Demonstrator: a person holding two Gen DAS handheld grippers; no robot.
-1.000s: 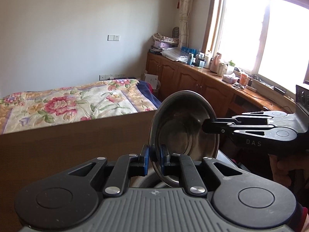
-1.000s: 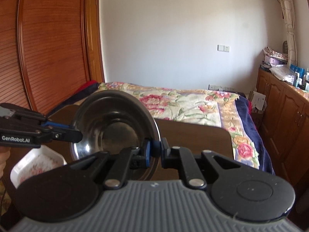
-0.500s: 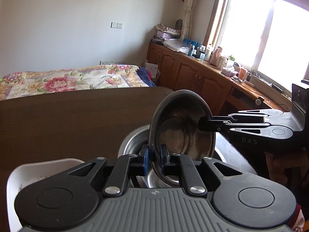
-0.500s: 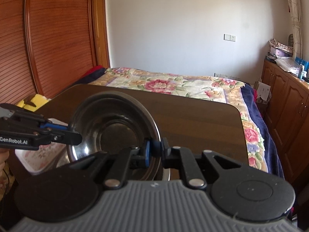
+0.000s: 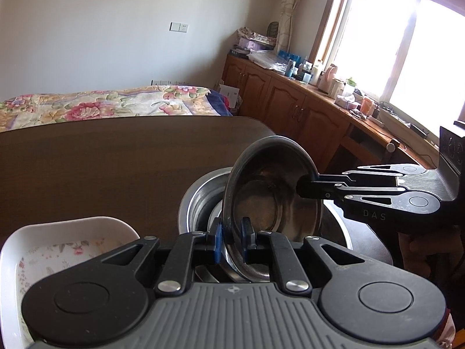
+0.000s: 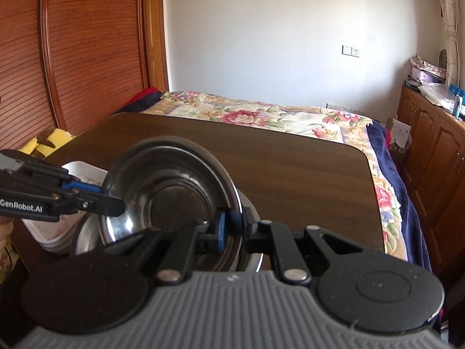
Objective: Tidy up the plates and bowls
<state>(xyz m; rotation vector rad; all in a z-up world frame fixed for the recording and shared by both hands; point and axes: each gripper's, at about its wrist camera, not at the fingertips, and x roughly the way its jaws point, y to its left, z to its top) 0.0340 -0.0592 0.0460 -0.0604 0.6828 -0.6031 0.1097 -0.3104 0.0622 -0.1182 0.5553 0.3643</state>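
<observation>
A steel bowl (image 5: 273, 203) is gripped at opposite rims by the left gripper (image 5: 231, 240) and right gripper (image 6: 232, 226). It should be levelled, then centred over the larger bowl (image 5: 200, 200) before release.

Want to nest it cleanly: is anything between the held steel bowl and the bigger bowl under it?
Nothing visible. The small steel bowl, gripped by left gripper and right gripper, hangs tilted directly over the large bowl.

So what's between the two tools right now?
Only the small steel bowl, its rim clamped by the left tool and right tool; both wrist views show it.
</observation>
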